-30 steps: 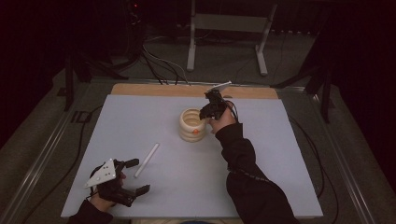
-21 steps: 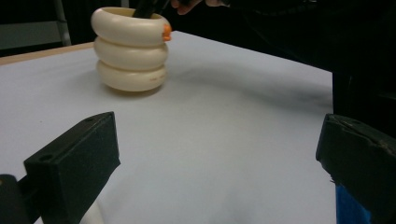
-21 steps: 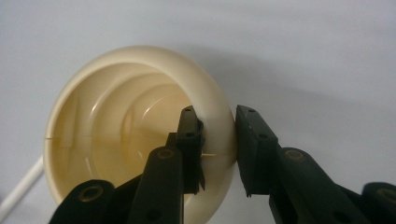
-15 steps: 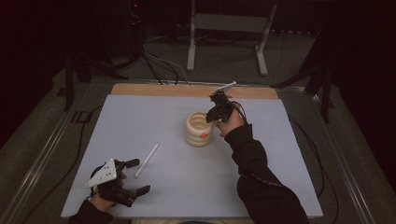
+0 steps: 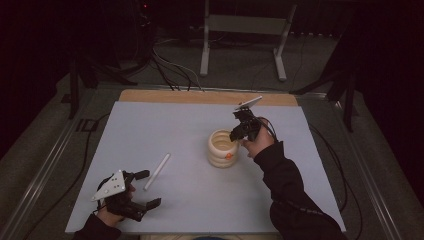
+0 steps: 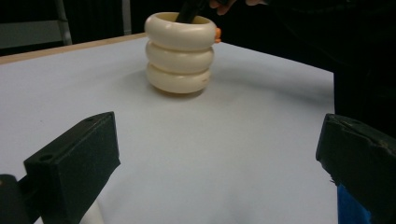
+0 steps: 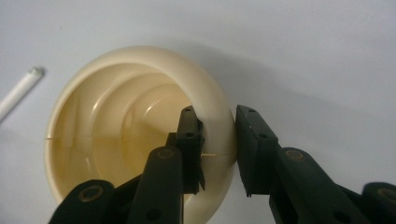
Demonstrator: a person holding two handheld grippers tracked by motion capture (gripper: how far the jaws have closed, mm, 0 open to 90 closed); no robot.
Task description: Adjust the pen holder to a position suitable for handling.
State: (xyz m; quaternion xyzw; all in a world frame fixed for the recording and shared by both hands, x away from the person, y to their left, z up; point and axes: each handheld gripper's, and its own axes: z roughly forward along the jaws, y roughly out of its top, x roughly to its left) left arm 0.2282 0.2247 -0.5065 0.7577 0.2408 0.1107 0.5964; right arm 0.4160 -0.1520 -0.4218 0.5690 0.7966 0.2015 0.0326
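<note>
A cream cup (image 5: 221,150) shaped like three stacked rings stands upright right of the table's middle. My right gripper (image 5: 236,134) comes down on its right side and is shut on the rim. In the right gripper view one jaw is inside the cup (image 7: 116,116) and the other outside, with the right gripper (image 7: 217,121) pinching the wall. A thin white stick (image 5: 157,171) lies flat left of the cup. My left gripper (image 5: 148,189) rests at the near left, open and holding nothing. Its view looks across the sheet at the cup (image 6: 180,56).
A pale blue-grey sheet (image 5: 175,130) covers the table, with a wooden strip (image 5: 200,96) along its far edge. Behind the table stand a metal frame (image 5: 240,30) and loose cables (image 5: 170,65) on the dark floor.
My right gripper has slid the cup to the right and a little toward the near edge, still gripping its rim. The left gripper and the white stick have stayed put.
</note>
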